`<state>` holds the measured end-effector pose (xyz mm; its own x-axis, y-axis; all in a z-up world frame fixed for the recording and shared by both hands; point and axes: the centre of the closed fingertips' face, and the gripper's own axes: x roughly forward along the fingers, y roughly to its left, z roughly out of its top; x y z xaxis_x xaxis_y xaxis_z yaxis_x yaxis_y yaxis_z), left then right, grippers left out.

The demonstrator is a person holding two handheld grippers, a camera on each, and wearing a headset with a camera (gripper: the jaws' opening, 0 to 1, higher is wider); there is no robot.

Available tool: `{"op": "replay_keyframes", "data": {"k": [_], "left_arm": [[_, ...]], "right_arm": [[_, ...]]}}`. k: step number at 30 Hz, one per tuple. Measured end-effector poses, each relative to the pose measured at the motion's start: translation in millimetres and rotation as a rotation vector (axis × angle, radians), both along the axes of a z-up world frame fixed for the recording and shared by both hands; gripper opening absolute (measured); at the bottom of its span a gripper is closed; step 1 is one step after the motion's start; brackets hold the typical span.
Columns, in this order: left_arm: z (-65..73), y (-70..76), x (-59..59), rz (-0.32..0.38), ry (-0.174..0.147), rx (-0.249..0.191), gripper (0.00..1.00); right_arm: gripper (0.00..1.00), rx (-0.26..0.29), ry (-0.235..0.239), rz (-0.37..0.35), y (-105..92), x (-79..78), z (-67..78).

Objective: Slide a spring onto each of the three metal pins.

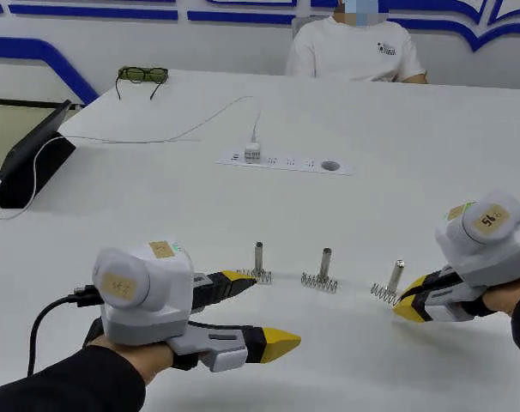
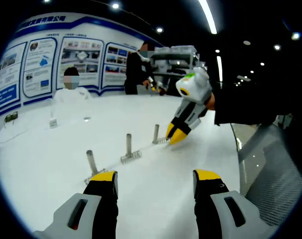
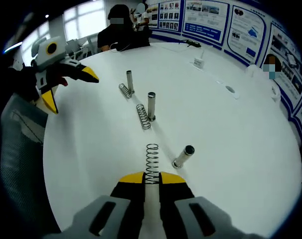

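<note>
1. Right hand-held gripper [image 3: 152,178]: jaws closed on the near end of the right spring [image 3: 151,158]. The spring lies flat on the worktop [image 3: 230,164], just beside the upright right pin [image 3: 183,156].
2. Step in hand, by my reading: lift this spring, stand it up, and lower its free end over the pin top. With the grip at the very end the coil may sag, so go slowly, keep it in line with the pin, and avoid knocking the pin.
3. Pose: the right hand-held gripper comes in low from the right, nose angled down to the worktop.
4. Left hand-held gripper [image 1: 264,311]: jaws wide apart, empty, level, pointing right, near the left pin [image 1: 258,256].
5. Farther: the left spring [image 1: 258,276] and middle spring [image 1: 318,281] lie at their pins' bases. The middle pin [image 1: 325,262] is bare too.
</note>
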<state>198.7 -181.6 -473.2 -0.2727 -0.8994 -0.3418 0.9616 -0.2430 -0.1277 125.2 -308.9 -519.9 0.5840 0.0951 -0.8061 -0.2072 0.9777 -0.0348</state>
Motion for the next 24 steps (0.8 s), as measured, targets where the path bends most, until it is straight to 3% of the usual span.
{"op": "replay_keyframes", "data": {"k": [10,20,24], "left_arm": [[-1.5,-6.9,-14.6,-0.062,0.002,0.005,0.58],[1.7,-9.9,-20.5,-0.093,-0.009,0.002,0.56],[1.9,-9.8,-25.5,-0.107,-0.011,0.005,0.54]], "right_arm": [[0.11,0.009,-0.047,0.089,29.8,4.5,17.3],[0.11,0.011,-0.076,0.224,61.7,14.1,31.7],[0.11,0.032,-0.076,0.312,80.3,13.2,32.5]]}}
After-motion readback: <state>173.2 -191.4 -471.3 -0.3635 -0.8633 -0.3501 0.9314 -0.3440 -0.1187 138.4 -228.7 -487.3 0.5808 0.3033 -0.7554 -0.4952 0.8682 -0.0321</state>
